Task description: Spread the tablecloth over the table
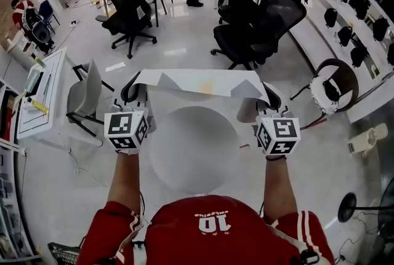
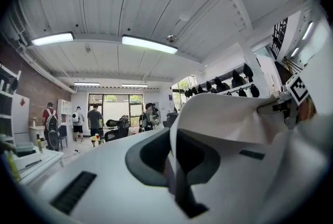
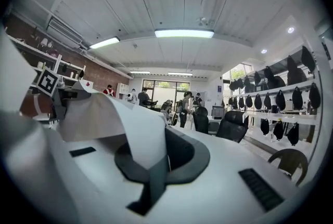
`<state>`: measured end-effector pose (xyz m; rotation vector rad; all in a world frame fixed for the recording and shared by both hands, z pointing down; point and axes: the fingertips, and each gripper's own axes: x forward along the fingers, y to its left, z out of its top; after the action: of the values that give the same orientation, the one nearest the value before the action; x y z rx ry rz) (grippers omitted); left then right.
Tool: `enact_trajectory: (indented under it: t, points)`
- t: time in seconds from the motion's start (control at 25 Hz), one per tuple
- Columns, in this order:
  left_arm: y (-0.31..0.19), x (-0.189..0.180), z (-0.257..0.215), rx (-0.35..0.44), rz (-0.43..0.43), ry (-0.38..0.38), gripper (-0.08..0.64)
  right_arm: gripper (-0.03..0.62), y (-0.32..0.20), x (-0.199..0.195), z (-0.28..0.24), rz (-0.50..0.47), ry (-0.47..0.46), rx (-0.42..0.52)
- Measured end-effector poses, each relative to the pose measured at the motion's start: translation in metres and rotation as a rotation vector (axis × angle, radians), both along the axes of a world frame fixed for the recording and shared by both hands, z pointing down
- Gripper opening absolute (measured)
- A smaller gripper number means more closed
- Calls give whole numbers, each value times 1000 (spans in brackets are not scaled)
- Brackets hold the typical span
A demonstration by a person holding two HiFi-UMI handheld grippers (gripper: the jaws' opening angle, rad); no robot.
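Note:
A white tablecloth [image 1: 197, 82] hangs stretched between my two grippers above the far edge of a round white table [image 1: 191, 156]. My left gripper [image 1: 131, 93] is shut on the cloth's left corner, and my right gripper [image 1: 269, 98] is shut on its right corner. Both point level, away from me. In the left gripper view the cloth [image 2: 223, 119] rises out of the shut left gripper [image 2: 174, 168] and runs off to the right. The right gripper view shows the cloth [image 3: 119, 119] pinched in the right gripper [image 3: 157, 166] and running left.
Black office chairs [image 1: 261, 24] [image 1: 132, 8] stand beyond the table. A grey chair [image 1: 86, 94] and a white desk [image 1: 43, 94] are at the left, a round-backed chair [image 1: 332, 85] at the right. A fan [image 1: 363, 208] stands at the lower right. People stand far back.

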<state>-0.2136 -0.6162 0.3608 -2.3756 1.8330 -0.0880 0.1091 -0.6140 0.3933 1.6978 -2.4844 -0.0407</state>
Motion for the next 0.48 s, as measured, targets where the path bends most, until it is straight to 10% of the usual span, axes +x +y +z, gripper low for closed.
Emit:
enact_trajectory:
  t: [0.48]
  points:
    - [36, 0, 78, -159, 15, 51, 9, 15, 31, 0, 74, 12, -45, -160]
